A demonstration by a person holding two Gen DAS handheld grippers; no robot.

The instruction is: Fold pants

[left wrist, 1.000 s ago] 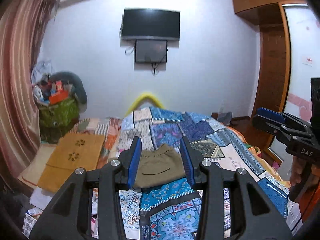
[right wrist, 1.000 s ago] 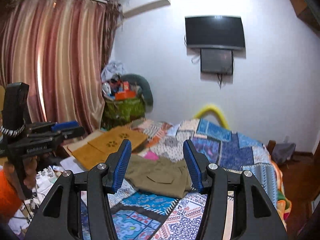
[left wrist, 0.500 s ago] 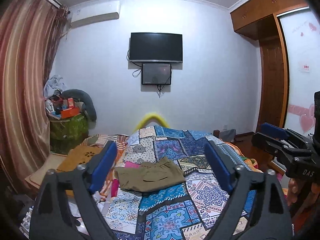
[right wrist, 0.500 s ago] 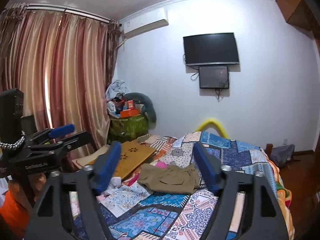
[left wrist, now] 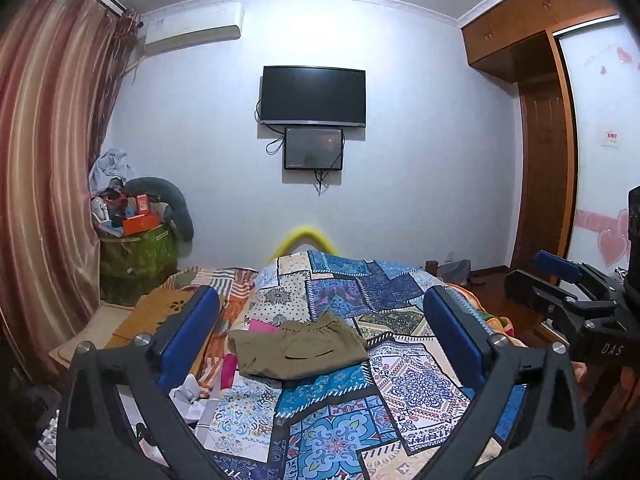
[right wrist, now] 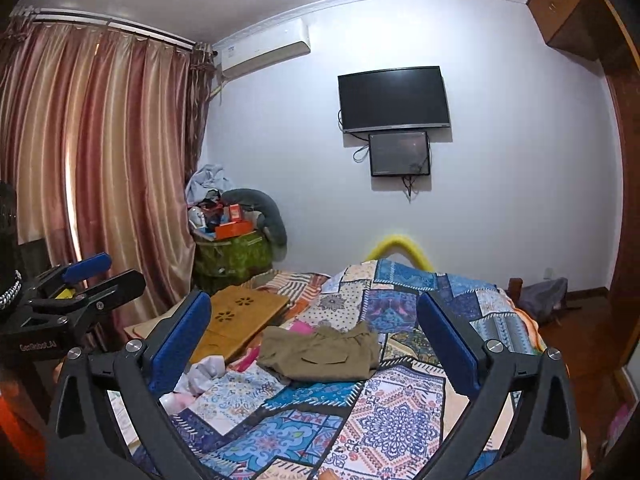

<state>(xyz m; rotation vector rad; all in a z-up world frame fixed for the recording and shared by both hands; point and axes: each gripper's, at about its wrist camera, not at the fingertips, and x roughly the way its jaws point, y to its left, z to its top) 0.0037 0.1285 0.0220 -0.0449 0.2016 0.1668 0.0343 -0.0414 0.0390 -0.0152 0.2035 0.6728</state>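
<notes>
Patchwork cloth in blue, cream and orange covers the bed (left wrist: 416, 384), the largest thing in both views, and the task's work lies on it. Toward the middle of that spread sit the olive pants (left wrist: 298, 350), gathered into a compact, roughly rectangular bundle with the elastic waistband on the far side and a pocket slit facing up; they look folded over at least once, with a few edges a little uneven. Judging from that shape, the folding seems finished or very nearly so, with at most a tidy-up of the edges left.

Nearer the cameras, the left hand-held gripper (left wrist: 320, 336) has just been opening, and its blue pads stand spread wide with nothing between them, well short of the pants. The right hand-held gripper (right wrist: 316, 340) has likewise just been opening and is spread wide and empty, also apart from the bundle. Neither touches the cloth.
</notes>
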